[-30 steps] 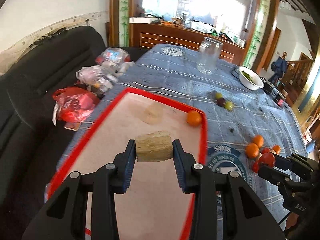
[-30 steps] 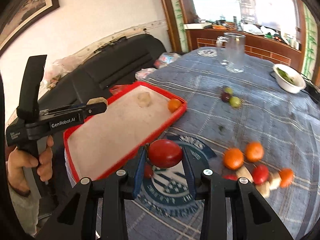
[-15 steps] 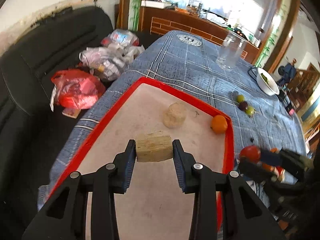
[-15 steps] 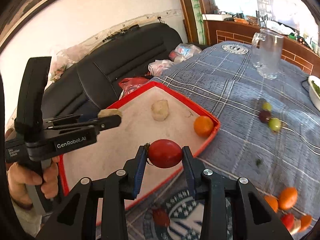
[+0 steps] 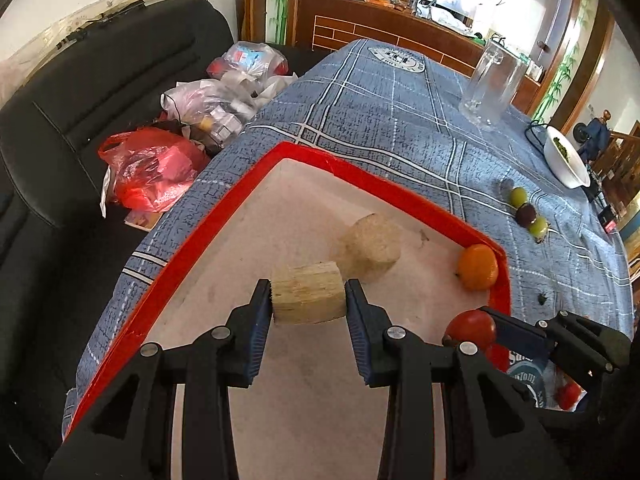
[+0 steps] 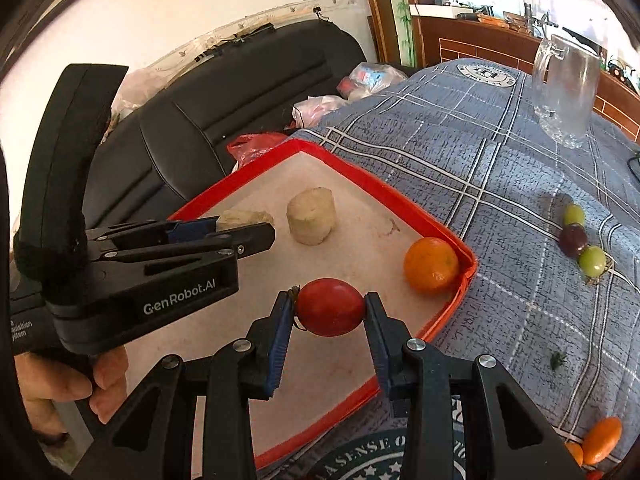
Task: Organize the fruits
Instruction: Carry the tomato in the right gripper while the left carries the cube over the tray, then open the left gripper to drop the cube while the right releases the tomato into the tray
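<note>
My left gripper (image 5: 308,300) is shut on a pale yellow fruit chunk (image 5: 308,298), held over the red-rimmed tray (image 5: 360,170). A second pale chunk (image 5: 370,246) and an orange (image 5: 478,266) lie in the tray. My right gripper (image 6: 330,308) is shut on a red tomato (image 6: 330,307) above the tray's near right part (image 6: 466,276). In the right wrist view the left gripper (image 6: 244,226) with its chunk (image 6: 244,218) comes in from the left, close to the lying chunk (image 6: 311,221) and left of the orange (image 6: 431,266). In the left wrist view the tomato (image 5: 471,328) shows at lower right.
Green and purple grapes (image 6: 578,240) lie on the blue checked tablecloth (image 6: 460,140) right of the tray. A glass mug (image 6: 566,88) and a white bowl (image 5: 566,158) stand farther back. More oranges (image 6: 600,440) lie near right. A black sofa with plastic bags (image 5: 152,168) is at left.
Both grippers have moved forward and down over the tray with their fruit. The tomato has come from over the cloth to over the tray, and the left chunk now hangs close to the lying chunk.
</note>
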A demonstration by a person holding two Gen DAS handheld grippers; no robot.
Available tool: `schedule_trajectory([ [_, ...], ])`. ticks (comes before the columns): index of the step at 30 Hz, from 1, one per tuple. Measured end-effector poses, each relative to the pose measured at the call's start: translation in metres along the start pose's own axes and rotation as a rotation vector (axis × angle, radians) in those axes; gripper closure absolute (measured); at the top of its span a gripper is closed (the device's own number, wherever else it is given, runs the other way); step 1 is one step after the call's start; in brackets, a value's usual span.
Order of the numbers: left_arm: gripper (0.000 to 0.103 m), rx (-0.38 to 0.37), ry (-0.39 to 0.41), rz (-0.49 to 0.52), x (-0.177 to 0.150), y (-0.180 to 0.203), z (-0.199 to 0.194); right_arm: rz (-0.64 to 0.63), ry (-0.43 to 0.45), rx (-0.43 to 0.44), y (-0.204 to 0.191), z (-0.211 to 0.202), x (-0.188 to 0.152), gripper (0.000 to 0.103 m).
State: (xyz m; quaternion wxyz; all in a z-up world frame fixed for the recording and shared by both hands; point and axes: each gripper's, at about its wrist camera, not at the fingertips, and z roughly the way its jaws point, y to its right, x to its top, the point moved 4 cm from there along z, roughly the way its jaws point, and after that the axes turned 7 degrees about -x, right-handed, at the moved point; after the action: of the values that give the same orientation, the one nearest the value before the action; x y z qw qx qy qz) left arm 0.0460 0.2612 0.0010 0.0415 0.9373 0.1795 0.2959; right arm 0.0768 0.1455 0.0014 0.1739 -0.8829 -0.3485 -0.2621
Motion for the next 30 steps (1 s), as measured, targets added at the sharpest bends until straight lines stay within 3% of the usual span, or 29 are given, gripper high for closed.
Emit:
schedule_trajectory([
  [23, 0.068, 0.021, -0.011, 0.018, 0.001, 0.005, 0.012, -0.017, -0.007, -0.039, 0.003, 0.014, -0.002, 0.064],
  [25, 0.068, 0.020, -0.013, 0.015, 0.001, 0.004, 0.011, -0.009, -0.006, -0.037, 0.003, 0.012, -0.002, 0.061],
  [27, 0.062, 0.016, -0.016, 0.008, 0.001, 0.004, 0.011, -0.002, -0.002, -0.028, 0.003, 0.009, -0.002, 0.055],
  [30, 0.051, 0.007, -0.007, -0.001, 0.000, 0.004, 0.007, -0.013, 0.014, -0.043, 0.001, 0.000, -0.003, 0.054],
])
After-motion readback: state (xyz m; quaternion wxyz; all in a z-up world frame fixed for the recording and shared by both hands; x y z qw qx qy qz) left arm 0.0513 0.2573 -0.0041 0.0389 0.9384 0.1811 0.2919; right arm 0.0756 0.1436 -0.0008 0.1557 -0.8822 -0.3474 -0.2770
